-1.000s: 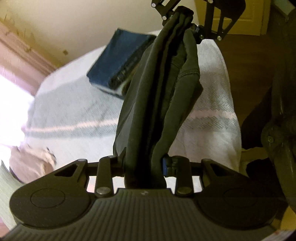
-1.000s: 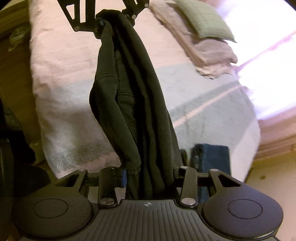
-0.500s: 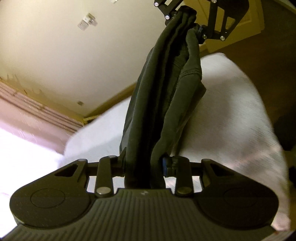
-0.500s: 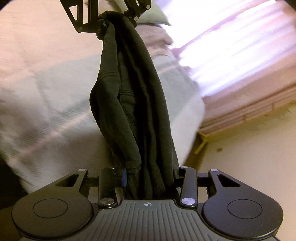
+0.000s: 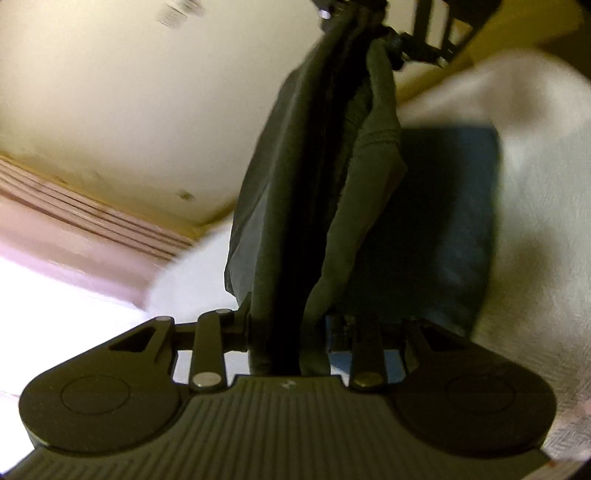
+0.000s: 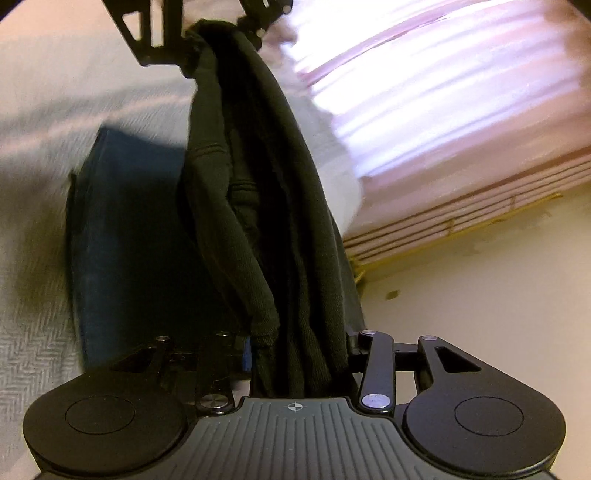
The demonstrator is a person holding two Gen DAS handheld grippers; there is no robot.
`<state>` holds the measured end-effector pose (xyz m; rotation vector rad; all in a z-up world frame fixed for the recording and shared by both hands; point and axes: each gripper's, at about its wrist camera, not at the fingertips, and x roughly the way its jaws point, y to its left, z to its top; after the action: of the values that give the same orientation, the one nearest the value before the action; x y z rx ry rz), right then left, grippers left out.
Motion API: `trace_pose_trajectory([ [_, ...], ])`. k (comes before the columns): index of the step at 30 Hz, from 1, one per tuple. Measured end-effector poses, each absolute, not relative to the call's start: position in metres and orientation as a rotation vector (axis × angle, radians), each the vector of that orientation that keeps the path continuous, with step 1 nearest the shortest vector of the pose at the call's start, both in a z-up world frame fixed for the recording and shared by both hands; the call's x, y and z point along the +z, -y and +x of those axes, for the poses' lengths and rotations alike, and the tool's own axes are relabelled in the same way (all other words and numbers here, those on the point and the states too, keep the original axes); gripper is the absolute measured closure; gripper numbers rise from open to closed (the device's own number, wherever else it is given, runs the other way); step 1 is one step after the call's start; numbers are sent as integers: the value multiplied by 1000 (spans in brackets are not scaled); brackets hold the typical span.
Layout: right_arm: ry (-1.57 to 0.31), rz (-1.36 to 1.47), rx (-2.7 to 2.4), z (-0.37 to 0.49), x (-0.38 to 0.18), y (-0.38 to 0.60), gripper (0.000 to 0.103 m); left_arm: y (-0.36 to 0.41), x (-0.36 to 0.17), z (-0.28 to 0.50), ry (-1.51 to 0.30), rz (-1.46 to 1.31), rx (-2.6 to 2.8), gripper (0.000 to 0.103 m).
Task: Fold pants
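Dark green-black pants [image 5: 303, 192] hang bunched and stretched between my two grippers, held in the air above the bed. My left gripper [image 5: 288, 328] is shut on one end of the pants; the far end runs up to the right gripper [image 5: 384, 22] at the top of the left wrist view. Seen from the right wrist, the same pants [image 6: 266, 206] fill the centre, with my right gripper [image 6: 295, 347] shut on them and the left gripper [image 6: 207, 40] clamping the opposite end at the top.
Folded blue jeans [image 5: 436, 229] lie on the white bedcover [image 5: 535, 184], directly under the hanging pants, and the jeans [image 6: 125, 236] show left of centre in the right wrist view. A cream wall [image 5: 129, 103] and pink curtains [image 6: 424, 92] border the bed.
Both grippers have carried the stretched pants across the bed towards the folded blue jeans, which now sit right beneath them. Both grips on the pants are unchanged.
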<state>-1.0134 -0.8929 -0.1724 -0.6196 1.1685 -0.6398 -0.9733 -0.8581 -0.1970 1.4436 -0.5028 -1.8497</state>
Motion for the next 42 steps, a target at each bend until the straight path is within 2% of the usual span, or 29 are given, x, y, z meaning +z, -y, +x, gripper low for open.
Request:
trace_pose_trajectory([
  [2,-1218,-588,-587,-1012,-210,886,62,848,-242,-977,480,1520,-1835,73],
  [4,-1192,-637,-600,-1017,-224,874,61,838,-264,-977,489,1519,-1822,73],
  [10,-1158,-637,-627,-1026,-216,880,62,846,-252,-975,492,1482,-1822,73],
  [14,-1057,-703,-750,-1034,-192,876,64,845,-232,-972,562,1343,-1769,74],
  [19,-1175,-696,-642,-1034,-240,868,60,838,-287,-977,537,1475,-1775,74],
  [25,-1066,-707,-739,-1047,-212,872,62,842,-271,-979,537,1381,-1721,74],
  [30,-1115,-716,-708,-1052,-236,866,61,845,-290,-980,512,1434,-1702,75],
  [33,-1115,-724,-715,-1059,-228,860,59,839,-283,-979,515,1424,-1709,73],
  [36,-1158,-710,-693,-1069,-216,857,50,835,-277,-979,497,1442,-1728,68],
  [39,-1206,-649,-701,-1074,-213,857,46,828,-258,-975,422,1455,-1757,62],
  [42,-1247,-546,-748,-1085,-201,851,45,829,-253,-960,265,1474,-1774,60],
])
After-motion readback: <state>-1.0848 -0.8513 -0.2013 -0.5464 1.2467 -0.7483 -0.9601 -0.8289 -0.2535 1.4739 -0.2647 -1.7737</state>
